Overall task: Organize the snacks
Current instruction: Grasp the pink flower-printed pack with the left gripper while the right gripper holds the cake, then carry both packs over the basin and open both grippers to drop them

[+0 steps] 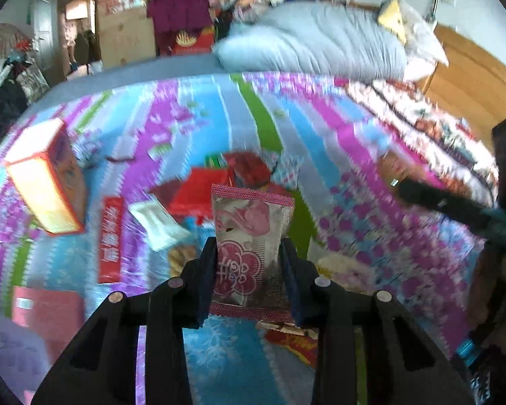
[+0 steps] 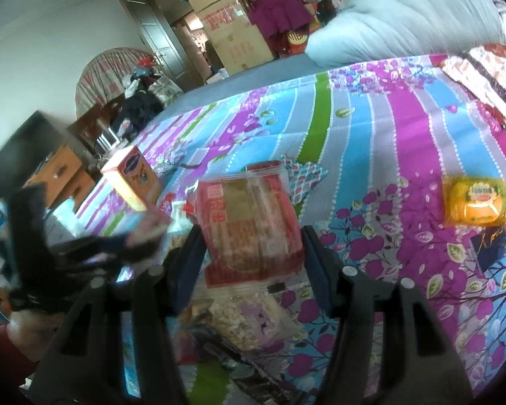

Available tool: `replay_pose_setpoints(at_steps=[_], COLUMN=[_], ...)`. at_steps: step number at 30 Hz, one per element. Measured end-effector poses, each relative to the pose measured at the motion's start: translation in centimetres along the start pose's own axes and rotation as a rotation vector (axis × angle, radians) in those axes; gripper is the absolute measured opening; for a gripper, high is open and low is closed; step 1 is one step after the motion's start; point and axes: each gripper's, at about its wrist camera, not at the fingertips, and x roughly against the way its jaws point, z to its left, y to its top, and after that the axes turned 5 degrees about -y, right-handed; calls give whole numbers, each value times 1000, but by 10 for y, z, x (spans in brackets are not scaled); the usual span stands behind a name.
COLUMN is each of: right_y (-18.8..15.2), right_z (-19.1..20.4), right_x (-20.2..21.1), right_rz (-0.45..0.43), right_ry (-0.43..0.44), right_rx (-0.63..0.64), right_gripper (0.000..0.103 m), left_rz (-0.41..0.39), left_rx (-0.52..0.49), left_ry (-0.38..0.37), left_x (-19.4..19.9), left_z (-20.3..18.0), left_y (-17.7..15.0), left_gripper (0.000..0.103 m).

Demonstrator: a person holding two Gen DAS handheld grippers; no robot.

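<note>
Now, your whole workspace is the bed (image 2: pixel 371 128), spread with a striped floral cover, grey pillow (image 1: pixel 320 40) at twelve o'clock in the left wrist view. The loose snacks sit bunched near the middle of the cover: an upright orange box (image 2: pixel 135 182) at ten o'clock in the right wrist view, a yellow packet (image 2: pixel 477 202) lying alone at three o'clock, well apart from the rest, and a puffed-snack bag (image 2: pixel 249 320) low at six o'clock beneath your right gripper (image 2: pixel 251 253). That gripper is clamped on a clear red-printed cracker pack (image 2: pixel 249 222), pads pressing its two long edges, the pack seemingly lifted off the cover. Your left gripper (image 1: pixel 249 270) is closed on a pink sachet (image 1: pixel 249 246), which stands upright between the pads and clear of the bed; the background there is smeared, so the pile behind it reads only as red wrappers and a white packet. Judging from this, you are in the carry step, both hands loaded and neither item placed. No tray or bin is visible, so the next move calls for choosing a clear patch of cover, perhaps by the yellow packet at three o'clock, lowering each item flat, and parting the pads only once it rests. Mind the sachet: thin and floppy, it may twist.
</note>
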Motion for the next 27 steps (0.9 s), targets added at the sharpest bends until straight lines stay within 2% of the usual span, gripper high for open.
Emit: replay_pose_setpoints(at_steps=[8, 13, 19, 24, 27], right_y=[26, 51, 77, 92, 93], right_z=[49, 102, 174, 248, 283], right_x=[30, 39, 37, 21, 8], right_rz=[-71, -110, -127, -92, -58], right_ry=[20, 63, 145, 242, 297], right_rx=[63, 136, 221, 311, 346], right_gripper=[58, 58, 58, 58, 58], left_rz=[-218, -317, -364, -379, -381], left_rx=[55, 105, 241, 351, 383], left_ry=[45, 134, 292, 391, 428], left_x=[127, 203, 275, 318, 333], left_z=[32, 83, 173, 243, 271], left_y=[28, 26, 1, -21, -31], left_gripper=[37, 37, 37, 37, 37])
